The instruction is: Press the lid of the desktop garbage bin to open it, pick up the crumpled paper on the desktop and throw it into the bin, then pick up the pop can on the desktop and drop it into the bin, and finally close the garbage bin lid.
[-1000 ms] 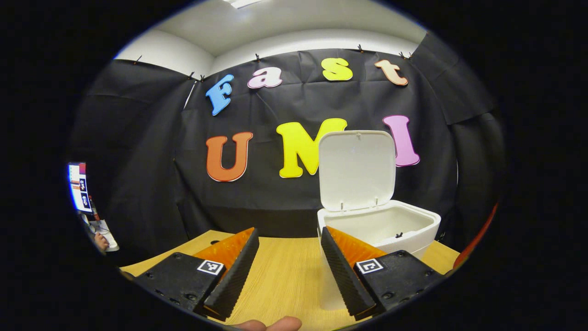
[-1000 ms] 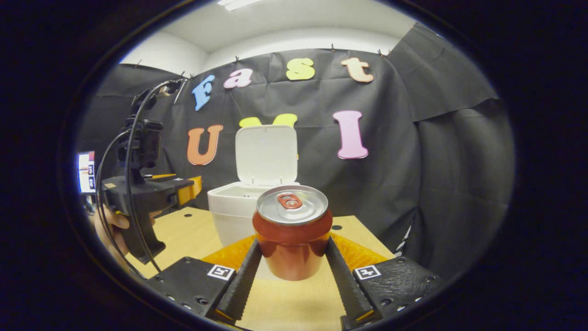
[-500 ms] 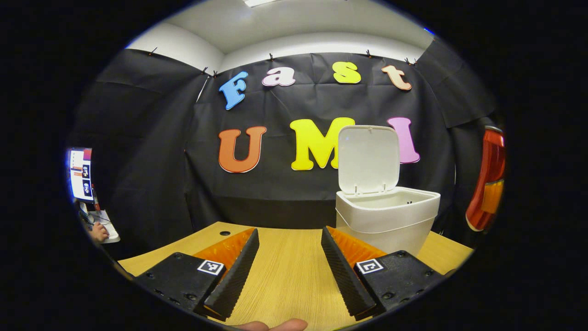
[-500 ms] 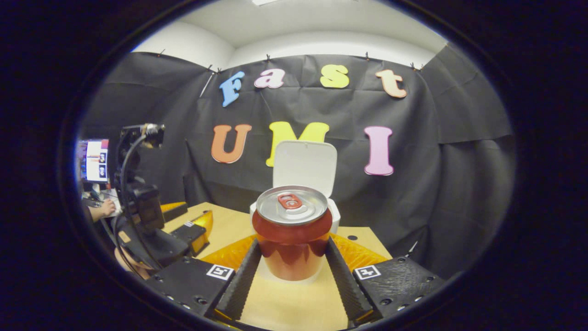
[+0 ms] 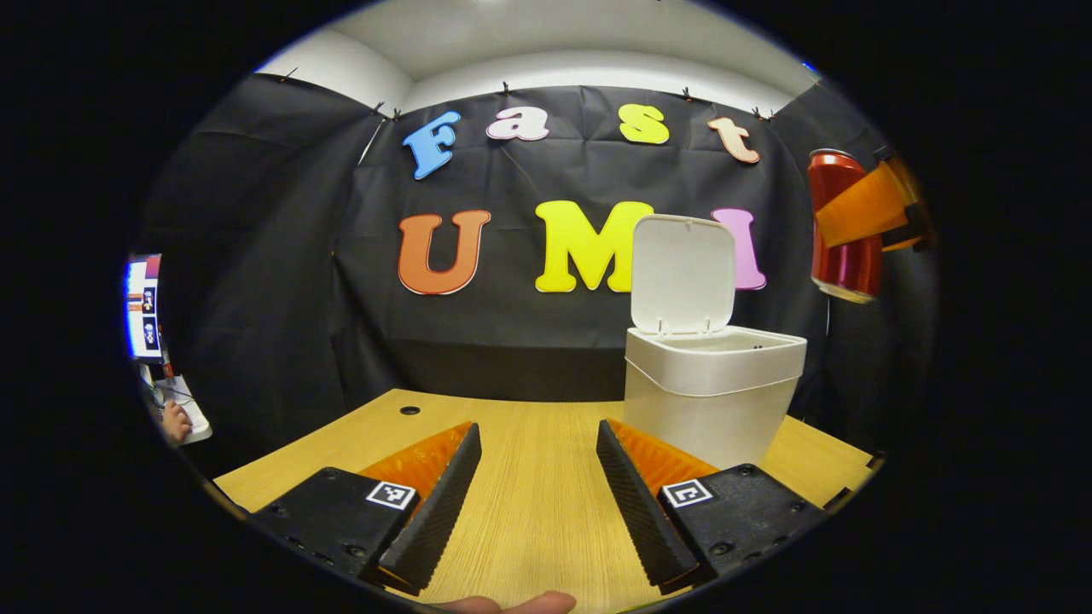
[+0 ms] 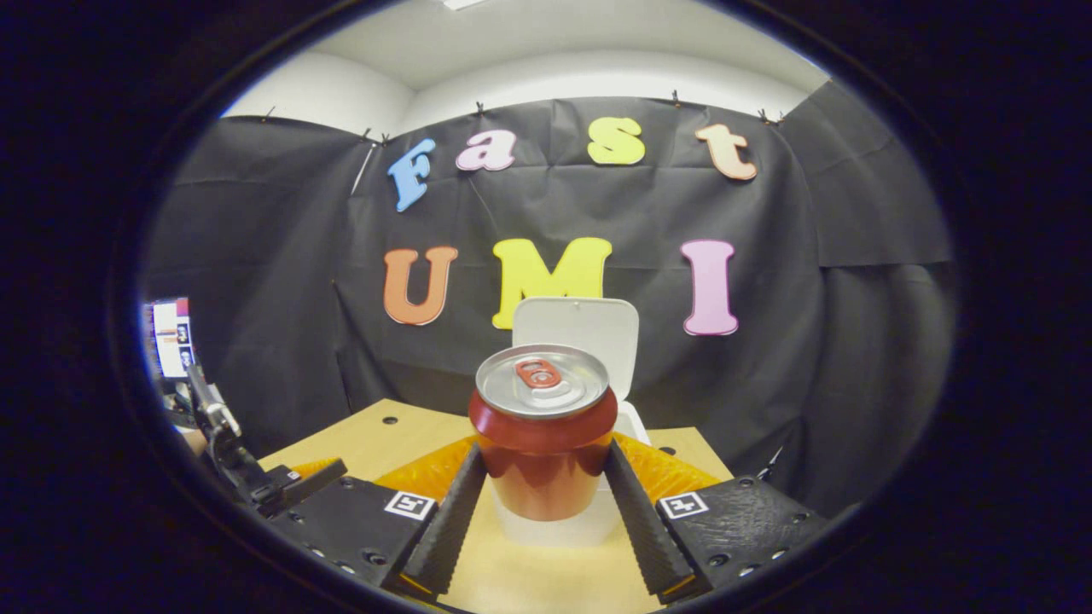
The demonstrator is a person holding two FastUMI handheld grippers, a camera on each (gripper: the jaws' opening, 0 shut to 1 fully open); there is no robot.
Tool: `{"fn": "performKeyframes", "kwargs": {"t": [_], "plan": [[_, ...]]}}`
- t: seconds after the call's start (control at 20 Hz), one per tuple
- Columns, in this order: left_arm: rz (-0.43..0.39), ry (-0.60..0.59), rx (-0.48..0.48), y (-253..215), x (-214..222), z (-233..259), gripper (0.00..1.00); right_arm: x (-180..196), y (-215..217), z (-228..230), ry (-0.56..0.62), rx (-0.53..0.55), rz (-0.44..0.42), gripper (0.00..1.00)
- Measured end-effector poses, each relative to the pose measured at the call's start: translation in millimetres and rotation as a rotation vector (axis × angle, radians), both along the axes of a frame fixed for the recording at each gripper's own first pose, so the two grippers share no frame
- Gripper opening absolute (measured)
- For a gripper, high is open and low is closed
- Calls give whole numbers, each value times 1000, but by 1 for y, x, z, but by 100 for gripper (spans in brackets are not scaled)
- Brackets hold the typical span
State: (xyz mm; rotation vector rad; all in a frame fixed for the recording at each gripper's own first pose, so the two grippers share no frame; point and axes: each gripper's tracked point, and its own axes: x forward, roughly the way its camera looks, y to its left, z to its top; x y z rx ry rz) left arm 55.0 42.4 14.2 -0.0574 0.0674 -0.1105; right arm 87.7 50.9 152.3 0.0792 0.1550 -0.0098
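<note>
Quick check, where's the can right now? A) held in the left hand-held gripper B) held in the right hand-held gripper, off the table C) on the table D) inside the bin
B: the right gripper view shows the can clamped between the right hand-held gripper fingers, and the left gripper view shows it in the air, above and right of the open bin.

Left hand-held gripper: two long wedge fingers w/ ribbed, serrated inner faces, translucent ridged plastic backing behind each. Black matte mounting blocks at base, each w/ a small square black-and-white fiducial tag and recessed screws along outer edge. Right hand-held gripper: same build, same tags, screws. Seen from the right gripper view, left unit's black body carries thin dark cabling.
</note>
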Motion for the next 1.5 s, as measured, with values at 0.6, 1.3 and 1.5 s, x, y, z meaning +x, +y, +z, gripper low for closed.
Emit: {"fn": "performKeyframes", "kwargs": {"t": [0.6, 1.3, 1.5], "plan": [[3, -4, -45, 30, -7, -12, 90, 128, 2, -20, 106, -15, -41, 81], [23, -10, -2, 32, -11, -16, 89, 164, -8, -51, 182, -8, -123, 80], [13, -8, 11, 28, -12, -18, 89, 165, -16, -59, 190, -1, -122, 78]]}}
